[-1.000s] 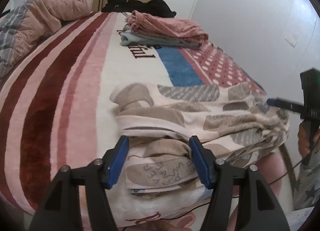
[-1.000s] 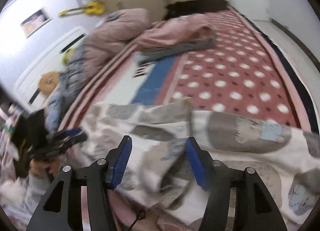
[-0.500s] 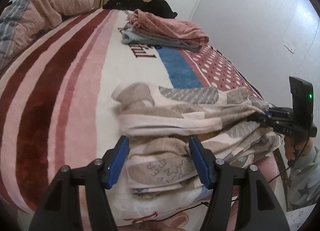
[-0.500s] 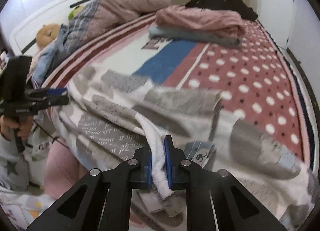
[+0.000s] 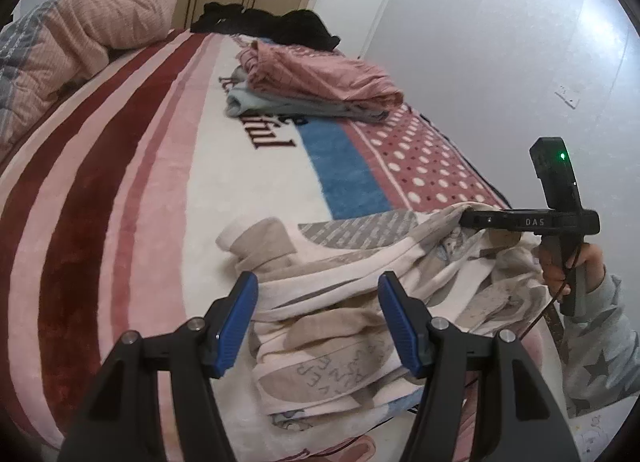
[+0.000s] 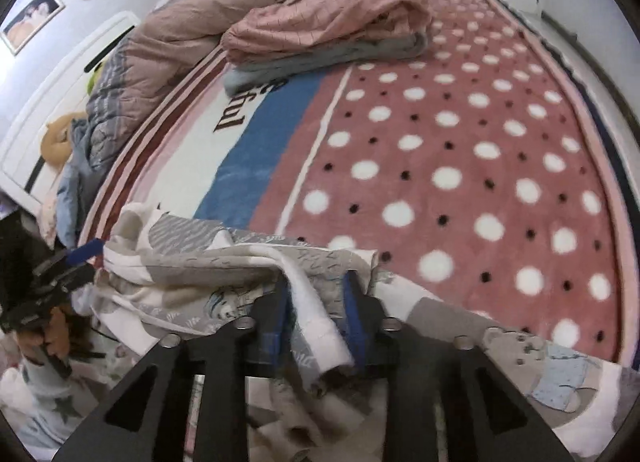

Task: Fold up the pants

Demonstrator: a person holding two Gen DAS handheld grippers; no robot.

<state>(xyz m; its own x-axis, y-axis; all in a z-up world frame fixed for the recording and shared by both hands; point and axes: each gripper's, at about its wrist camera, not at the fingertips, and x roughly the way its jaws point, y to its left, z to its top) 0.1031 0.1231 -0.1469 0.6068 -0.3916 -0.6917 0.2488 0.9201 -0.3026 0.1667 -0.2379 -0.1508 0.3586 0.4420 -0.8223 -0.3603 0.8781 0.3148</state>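
1. Two grippers over one garment. Left gripper, at 6 o'clock in the left wrist view, stands with jaws apart above the near bundle; blue pads clear of the cloth, nothing grasped.
2. Right gripper, at 6 o'clock in the right wrist view: jaws have just been opening from a tight pinch. A white fold of cloth runs between the pads; both look to touch it, so I judge it held, loosely.
3. Pants: cream fleece with grey and beige patches, bunched in layers at the near edge of the bed, one part trailing over the side.
4. Handling, judged: soft, light, limp; no stiffness to hold a crease. Plush blanket under it probably drags, so lifting beats sliding. Layers slip over one another, and a pinch can catch several at once.
5. Where to take hold, judged: hems, waistband or seam edges, one per gripper, then pull taut. The white edge in the right jaws looks like a hem.
6. Hard to make out: waistband versus leg ends; the number of layers; the overhanging part, cut off at 6 o'clock.
7. Far, 12 o'clock: folded pink and grey clothes, well apart; dark pile behind them unidentified.
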